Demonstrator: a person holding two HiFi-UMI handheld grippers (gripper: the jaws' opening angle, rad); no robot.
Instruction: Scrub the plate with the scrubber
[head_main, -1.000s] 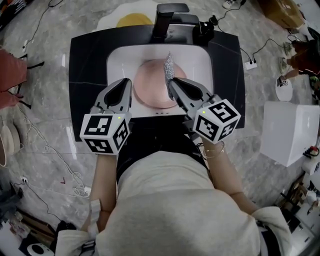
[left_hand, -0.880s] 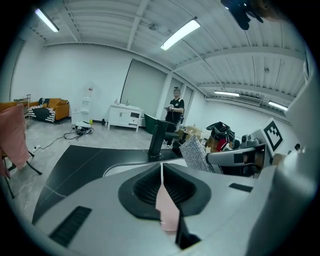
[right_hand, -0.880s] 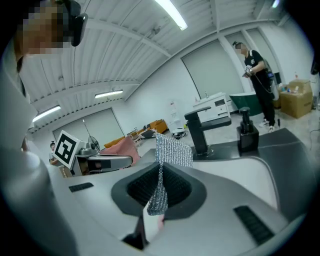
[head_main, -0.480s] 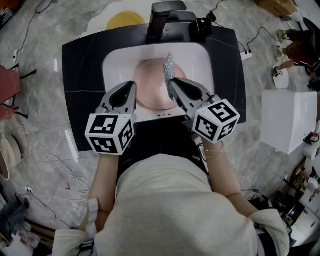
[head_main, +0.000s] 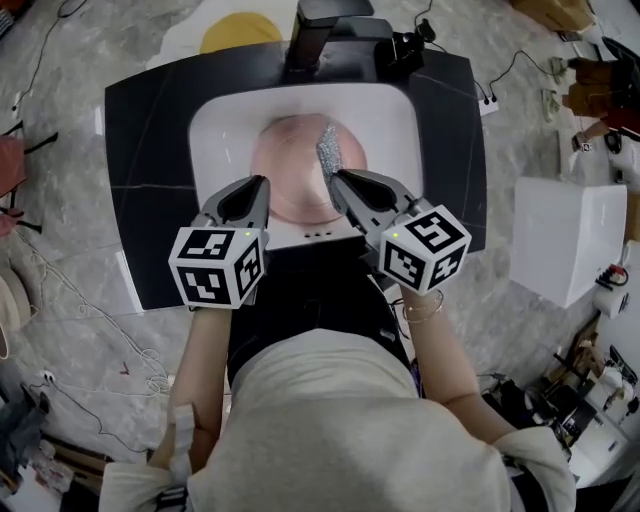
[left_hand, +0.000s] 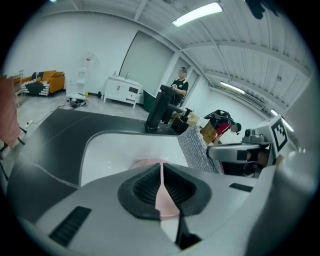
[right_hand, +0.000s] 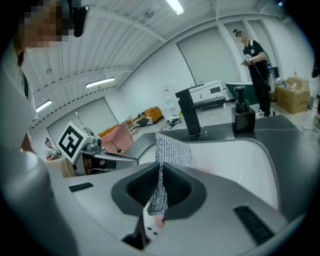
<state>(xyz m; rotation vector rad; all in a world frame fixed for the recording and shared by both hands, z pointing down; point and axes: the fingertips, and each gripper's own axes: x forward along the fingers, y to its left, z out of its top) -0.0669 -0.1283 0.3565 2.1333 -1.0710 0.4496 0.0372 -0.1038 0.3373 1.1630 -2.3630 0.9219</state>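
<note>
A pink plate (head_main: 290, 170) lies tilted in the white sink basin (head_main: 400, 120). My left gripper (head_main: 252, 200) is shut on the plate's near rim; pink plate (left_hand: 167, 202) shows between its closed jaws (left_hand: 161, 172). My right gripper (head_main: 338, 180) is shut on a silver mesh scrubber (head_main: 328, 150), which stands up against the right part of the plate. In the right gripper view the scrubber (right_hand: 172, 147) rises from between the jaws (right_hand: 160, 187), and the left gripper view shows the scrubber (left_hand: 196, 149) to the right of its jaws.
The black counter (head_main: 150, 130) surrounds the basin, with a black faucet (head_main: 322, 30) and a black dispenser (head_main: 402, 50) at its far edge. A white box (head_main: 560, 240) stands on the floor at right, among cables. A person (right_hand: 255, 55) stands in the background.
The scrubber in my right gripper has slid a little toward the near side over the plate. My left gripper keeps its hold on the rim. The head view has shifted slightly.
</note>
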